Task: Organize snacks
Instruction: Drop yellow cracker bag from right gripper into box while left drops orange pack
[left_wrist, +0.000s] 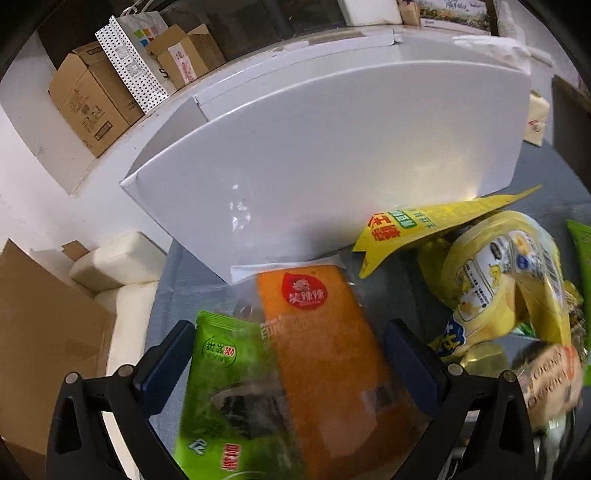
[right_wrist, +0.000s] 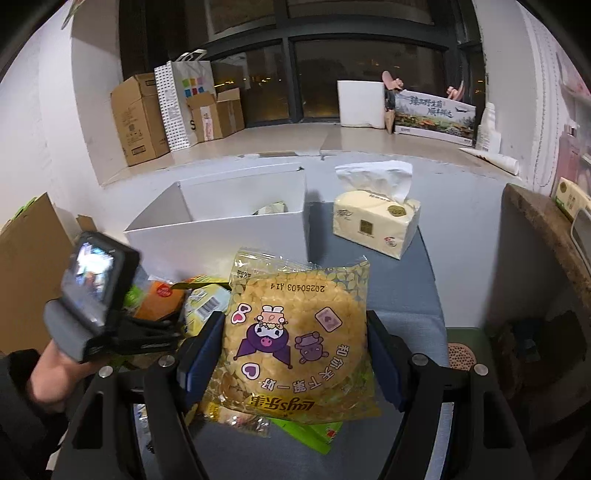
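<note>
- One white box (right_wrist: 221, 221) on the grey table (right_wrist: 413, 295); a snack pack lies inside, seen only in the right wrist view.
- Right gripper (right_wrist: 295, 354): jaws wide, clamped on one yellow snack bag (right_wrist: 299, 332), above the table short of the box.
- Left gripper (left_wrist: 288, 354): jaws spread, empty, over one orange packet (left_wrist: 325, 354) and one green packet (left_wrist: 229, 376).
- Two yellow bags (left_wrist: 517, 273) beside these.
- One tissue pack (right_wrist: 376, 221), clear only from the right.

white box (right_wrist: 221, 236): 1 | tissue pack (right_wrist: 376, 225): 1 | yellow corn-snack bag (right_wrist: 299, 332): 1 | orange packet (left_wrist: 325, 362): 1
</note>
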